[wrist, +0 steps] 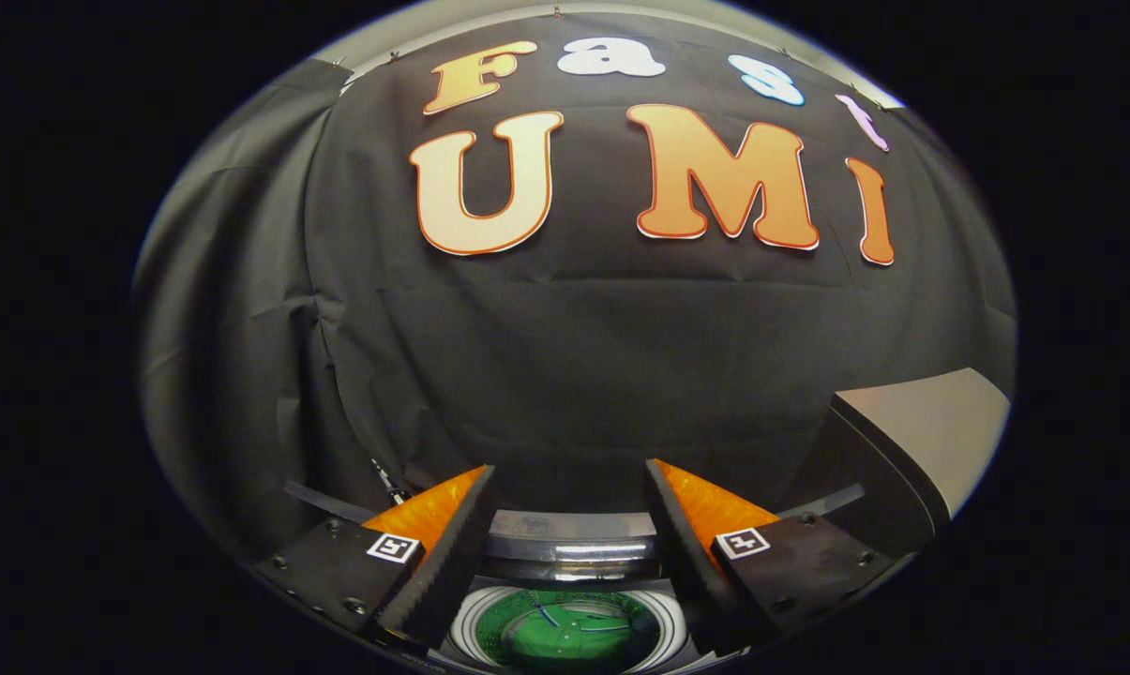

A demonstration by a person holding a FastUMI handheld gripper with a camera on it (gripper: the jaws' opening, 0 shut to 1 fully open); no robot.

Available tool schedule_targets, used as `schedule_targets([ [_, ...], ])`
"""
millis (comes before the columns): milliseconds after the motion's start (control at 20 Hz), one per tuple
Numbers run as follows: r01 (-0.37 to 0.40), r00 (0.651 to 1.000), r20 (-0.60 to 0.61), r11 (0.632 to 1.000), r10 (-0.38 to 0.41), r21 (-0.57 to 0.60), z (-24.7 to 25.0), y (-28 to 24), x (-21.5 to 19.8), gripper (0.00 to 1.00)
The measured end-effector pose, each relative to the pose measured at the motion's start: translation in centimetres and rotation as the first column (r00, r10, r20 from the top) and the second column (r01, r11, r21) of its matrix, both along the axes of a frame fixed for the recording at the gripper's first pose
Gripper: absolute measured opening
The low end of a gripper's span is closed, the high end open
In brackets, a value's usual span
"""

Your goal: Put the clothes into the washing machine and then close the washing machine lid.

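gripper: the hand-held gripper (569, 487) is held up and looks across at the booth's black cloth wall (574, 356); its two fingers stand well apart with nothing between them, so it is released and holds nothing.
fingers: each finger (452, 553) has a toothed inner edge and carries a small square marker on its base; the two lean outward from each other toward their tips.
washing machine: the washing machine (572, 539) sits low in the view, between the bases of the fingers and under them; a pale grey band of its top edge runs across the gap between the fingers.
drum opening: the round opening (489, 614) has a white rim, and it lies nearest the gripper, below the grey band.
drum inside: the inside of the drum (569, 633) looks green, with a lighter curved shape in the middle; whether this is cloth or part of the drum, i cannot tell.
lid: cannot tell where the lid is or how it stands; the opening itself is uncovered.
clothes: no garment can be made out for sure; the green in the drum is too small and dim to name.
box: a grey box-like thing (911, 441) with a lighter top face stands beside the machine, beyond the right finger and against the cloth wall.
wall: the cloth hangs in folds behind the machine, and a pale strip shows above its upper edge.
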State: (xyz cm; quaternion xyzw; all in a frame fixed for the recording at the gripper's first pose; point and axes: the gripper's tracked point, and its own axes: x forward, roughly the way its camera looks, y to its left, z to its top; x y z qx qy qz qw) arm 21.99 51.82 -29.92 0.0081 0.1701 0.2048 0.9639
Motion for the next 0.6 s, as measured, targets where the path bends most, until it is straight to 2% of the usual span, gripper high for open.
schedule_targets([
  [600,0.013,1.0,0.018,1.0,-0.013,0.004,-1.5,-0.9,-3.1,0.99],
])
